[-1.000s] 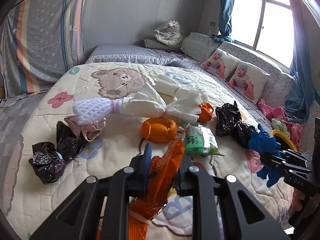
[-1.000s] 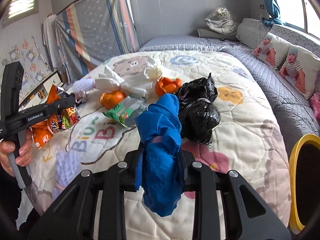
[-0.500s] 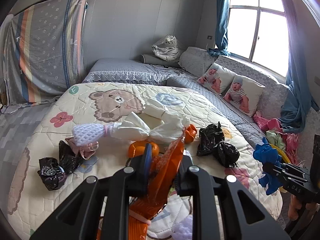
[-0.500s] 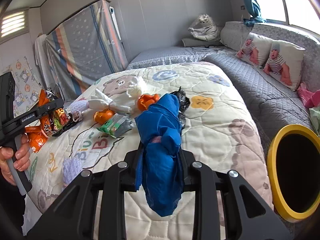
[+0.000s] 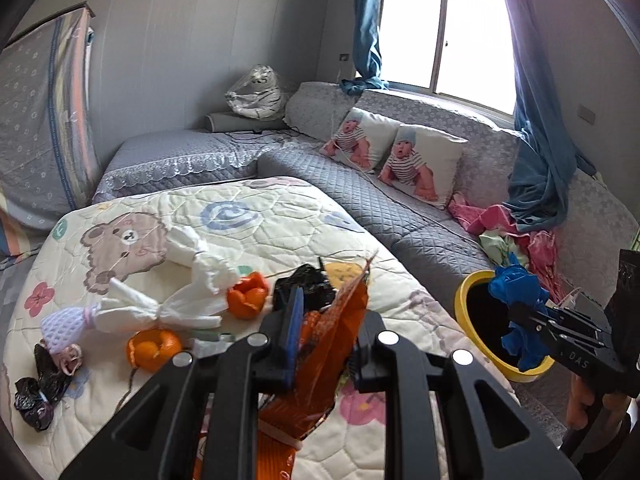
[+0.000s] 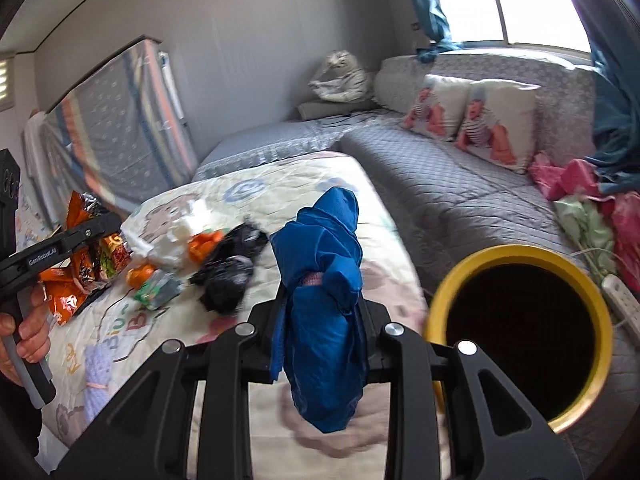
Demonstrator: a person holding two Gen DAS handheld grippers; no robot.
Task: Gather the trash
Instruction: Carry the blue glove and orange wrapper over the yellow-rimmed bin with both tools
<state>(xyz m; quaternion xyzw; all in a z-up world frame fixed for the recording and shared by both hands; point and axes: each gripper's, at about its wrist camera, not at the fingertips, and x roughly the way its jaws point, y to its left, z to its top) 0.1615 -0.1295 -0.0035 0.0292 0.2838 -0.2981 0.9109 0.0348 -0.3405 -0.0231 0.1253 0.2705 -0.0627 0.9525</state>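
While we're carrying two pieces at once, both tools are clamped tight: the right gripper is pinching a blue bag at its knotted waist, and it's hanging near the yellow-rimmed bin, approx. level w/ the rim. The left gripper is squeezing an orange snack wrapper mid-body, above the quilt. We're judging both as light, soft and crinkly, the wrapper prob. slippery foil, so we're gripping bunched folds, not flat edges. Black bags, orange peels and tissue are still lying on the quilt, all limp, best taken at knots or creases.
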